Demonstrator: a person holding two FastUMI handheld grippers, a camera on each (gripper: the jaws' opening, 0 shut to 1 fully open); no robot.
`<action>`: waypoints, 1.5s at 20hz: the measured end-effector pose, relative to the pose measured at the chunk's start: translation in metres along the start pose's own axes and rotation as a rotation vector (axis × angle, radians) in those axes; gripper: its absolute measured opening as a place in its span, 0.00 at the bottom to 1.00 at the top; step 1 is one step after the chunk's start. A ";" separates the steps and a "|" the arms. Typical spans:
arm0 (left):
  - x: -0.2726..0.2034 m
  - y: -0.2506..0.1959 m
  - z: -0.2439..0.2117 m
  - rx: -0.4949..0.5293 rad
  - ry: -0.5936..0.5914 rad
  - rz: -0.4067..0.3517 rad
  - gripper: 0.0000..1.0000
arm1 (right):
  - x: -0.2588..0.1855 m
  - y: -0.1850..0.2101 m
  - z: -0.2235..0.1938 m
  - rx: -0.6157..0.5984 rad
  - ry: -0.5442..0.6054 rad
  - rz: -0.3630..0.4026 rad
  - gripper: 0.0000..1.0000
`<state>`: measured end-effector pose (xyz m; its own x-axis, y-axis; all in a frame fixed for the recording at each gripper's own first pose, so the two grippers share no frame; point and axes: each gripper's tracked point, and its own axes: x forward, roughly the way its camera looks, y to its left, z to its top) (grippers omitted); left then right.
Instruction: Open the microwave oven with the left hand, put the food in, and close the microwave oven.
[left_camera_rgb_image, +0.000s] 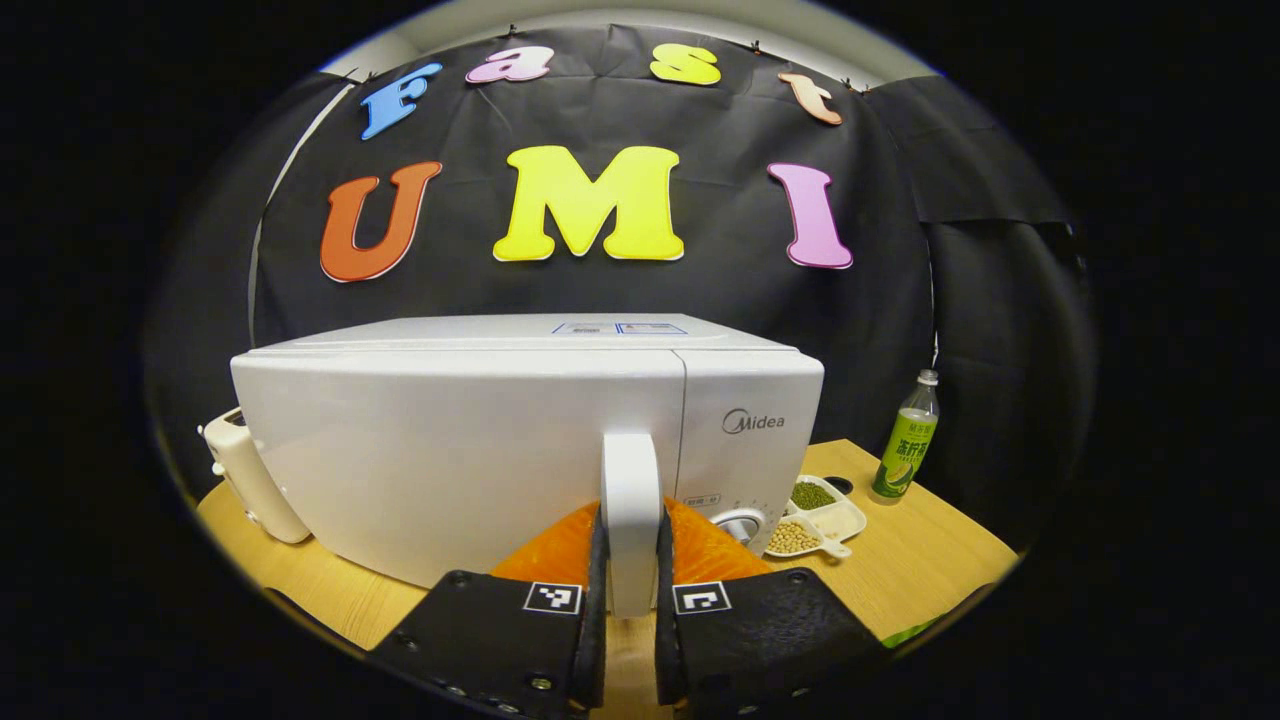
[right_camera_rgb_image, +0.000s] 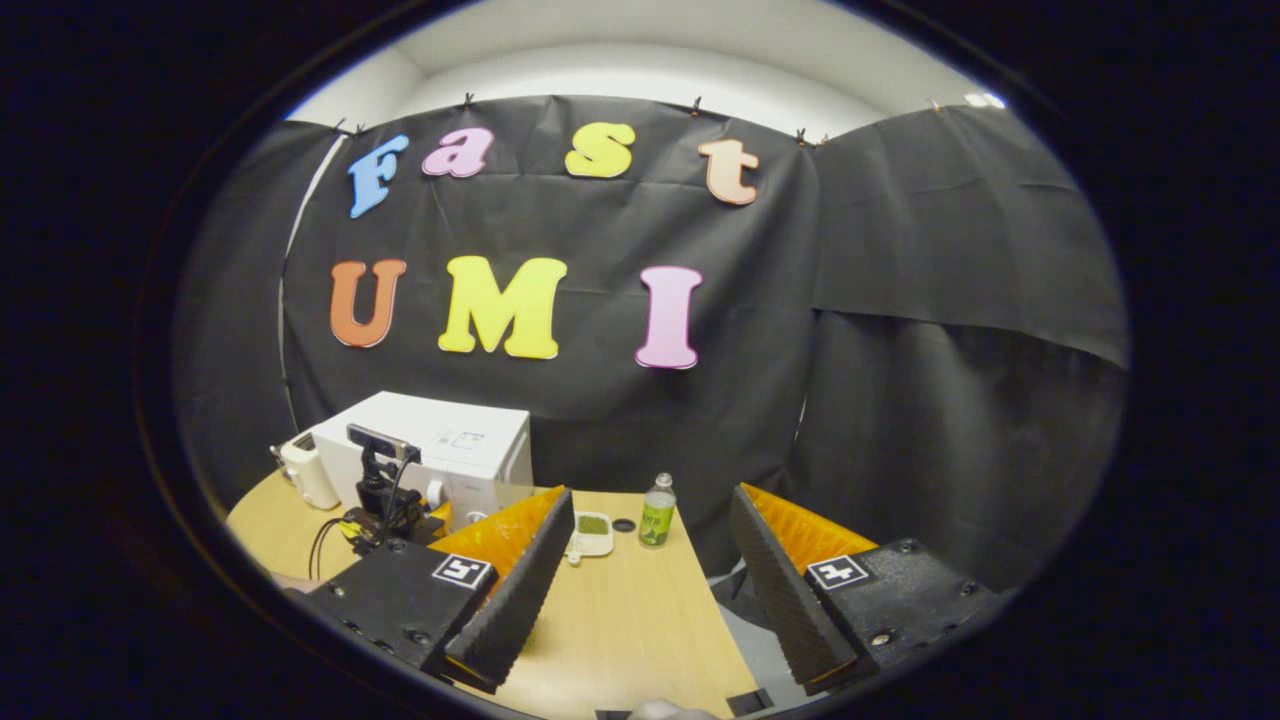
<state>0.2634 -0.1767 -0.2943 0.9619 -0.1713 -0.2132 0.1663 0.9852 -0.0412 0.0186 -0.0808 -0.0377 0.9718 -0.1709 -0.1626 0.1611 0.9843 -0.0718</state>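
Wood table (right_camera_rgb_image: 620, 620) w/ microwave (left_camera_rgb_image: 450, 450), black-cloth booth.

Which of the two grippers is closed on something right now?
The left gripper: both fingers clamp the microwave's door handle. The right gripper stands wide open.

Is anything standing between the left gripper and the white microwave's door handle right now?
Nothing visible: the left gripper already has its fingers on either side of the white vertical door handle of the white microwave oven. The door looks closed.
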 end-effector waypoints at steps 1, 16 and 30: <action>-0.001 0.000 -0.001 -0.012 0.008 -0.003 0.18 | 0.001 0.003 -0.002 -0.001 0.005 0.008 1.00; -0.099 0.017 -0.022 0.019 0.016 -0.103 0.10 | 0.030 0.066 0.018 -0.064 -0.057 0.203 0.99; -0.195 0.102 -0.051 0.019 0.086 0.051 0.98 | 0.002 0.102 -0.004 -0.028 -0.039 0.299 1.00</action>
<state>0.0818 -0.0428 -0.3065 0.9471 -0.1193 -0.2979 0.1221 0.9925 -0.0093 0.0363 0.0193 -0.0490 0.9813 0.1290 -0.1429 -0.1378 0.9890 -0.0533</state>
